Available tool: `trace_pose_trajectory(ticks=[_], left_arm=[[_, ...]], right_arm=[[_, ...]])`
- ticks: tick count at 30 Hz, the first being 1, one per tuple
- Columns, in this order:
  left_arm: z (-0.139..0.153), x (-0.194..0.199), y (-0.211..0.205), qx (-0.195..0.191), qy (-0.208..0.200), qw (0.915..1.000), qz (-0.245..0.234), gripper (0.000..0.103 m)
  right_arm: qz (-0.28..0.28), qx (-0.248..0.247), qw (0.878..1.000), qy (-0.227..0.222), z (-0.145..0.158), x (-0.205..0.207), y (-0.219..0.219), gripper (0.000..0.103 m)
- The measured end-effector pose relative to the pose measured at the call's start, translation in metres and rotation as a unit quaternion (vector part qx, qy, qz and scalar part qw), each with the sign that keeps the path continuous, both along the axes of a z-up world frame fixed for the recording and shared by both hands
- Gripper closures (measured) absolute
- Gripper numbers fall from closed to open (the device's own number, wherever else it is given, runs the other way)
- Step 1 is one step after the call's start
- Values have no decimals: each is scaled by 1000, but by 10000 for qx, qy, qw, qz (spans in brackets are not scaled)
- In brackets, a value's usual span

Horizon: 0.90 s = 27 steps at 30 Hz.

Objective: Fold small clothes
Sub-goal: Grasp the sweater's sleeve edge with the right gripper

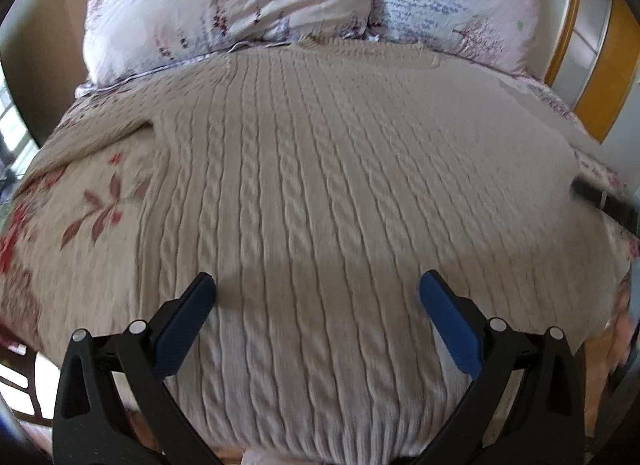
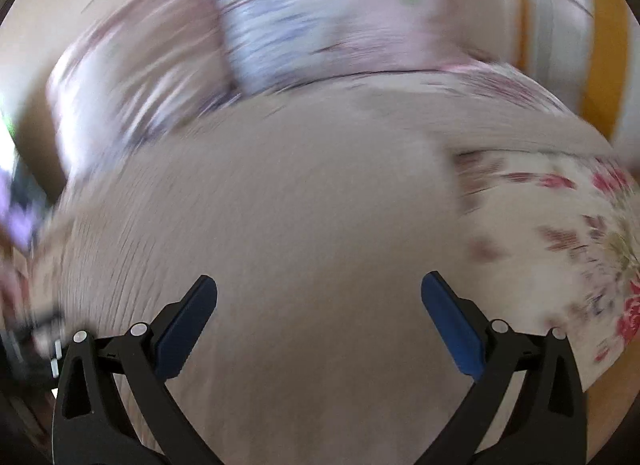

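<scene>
Sweater (image 1: pixel 320 185) lay flat across the bed (image 1: pixel 80 201) below the pillows (image 1: pixel 224 5); we held left gripper (image 1: pixel 318 293) and right gripper (image 2: pixel 319 293) wide, empty, probably hunting an edge.

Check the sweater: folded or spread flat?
Spread flat: the cable-knit sweater covers the floral bedspread in one layer, with no fold visible.

Floral bedspread (image 1: pixel 80 201), pillows (image 1: pixel 224 13), perhaps headboard (image 1: pixel 600 77)
</scene>
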<state>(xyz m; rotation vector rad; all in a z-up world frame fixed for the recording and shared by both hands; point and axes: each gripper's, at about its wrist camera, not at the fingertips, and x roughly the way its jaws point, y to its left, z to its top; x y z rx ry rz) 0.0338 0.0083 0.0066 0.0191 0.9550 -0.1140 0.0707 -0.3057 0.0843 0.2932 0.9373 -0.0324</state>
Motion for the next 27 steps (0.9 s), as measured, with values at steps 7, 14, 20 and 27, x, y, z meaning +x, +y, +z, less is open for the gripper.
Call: trace_pose_trajectory(ticks=[7, 14, 20, 27], left_arm=[[5, 40, 11, -548, -12, 9982, -229, 2], [13, 74, 21, -554, 28, 9984, -95, 2], [15, 102, 34, -698, 297, 9971, 47, 2], [22, 122, 42, -669, 152, 9976, 46, 2]], right_arm=[[-2059, 1524, 9654, 496, -22, 49, -154, 30], [-2943, 2116, 9315, 288, -37, 67, -220, 44], [-3428, 2260, 9117, 168, -42, 71, -255, 65], [-3752, 2125, 9022, 124, -44, 64, -277, 89]])
